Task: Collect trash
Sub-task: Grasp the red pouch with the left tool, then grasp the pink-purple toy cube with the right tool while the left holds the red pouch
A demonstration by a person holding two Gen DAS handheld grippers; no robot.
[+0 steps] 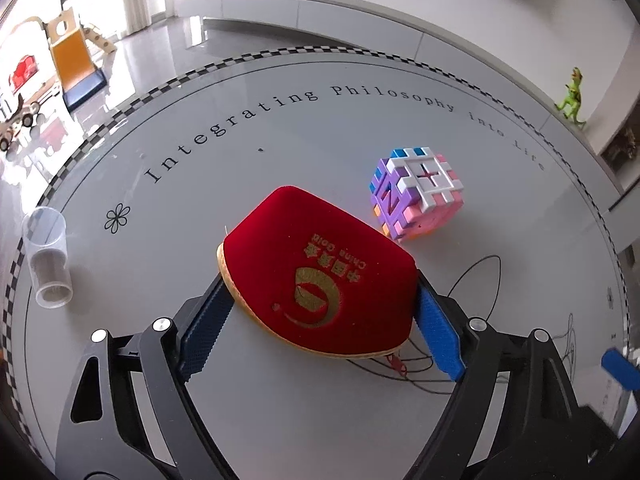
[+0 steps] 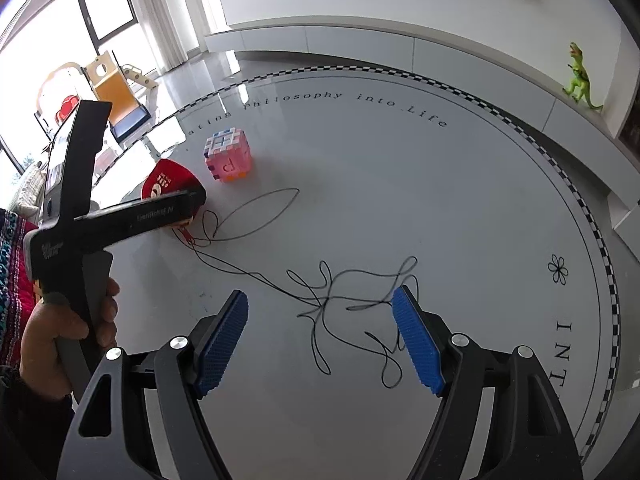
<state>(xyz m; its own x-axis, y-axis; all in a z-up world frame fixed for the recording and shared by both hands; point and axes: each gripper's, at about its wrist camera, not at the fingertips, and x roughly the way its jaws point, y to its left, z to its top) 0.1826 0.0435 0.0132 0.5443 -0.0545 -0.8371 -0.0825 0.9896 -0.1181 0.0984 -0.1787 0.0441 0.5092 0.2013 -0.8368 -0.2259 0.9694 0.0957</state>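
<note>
A red velvet pouch (image 1: 320, 280) with gold print and a tan rim lies on the round white table (image 1: 280, 144). My left gripper (image 1: 320, 300) is shut on the pouch, its blue pads (image 1: 438, 332) pressing both sides. The pouch also shows in the right wrist view (image 2: 170, 182), partly hidden by the left gripper's body. A long tangled black string (image 2: 344, 300) runs from the pouch across the table. My right gripper (image 2: 320, 312) is open just above the string tangle, with its pads on either side of it.
A pastel block cube (image 1: 416, 192) stands just right of the pouch, also seen in the right wrist view (image 2: 228, 156). A clear plastic tube (image 1: 48, 256) lies at the table's left edge. A green toy dinosaur (image 2: 580, 80) stands on the ledge beyond.
</note>
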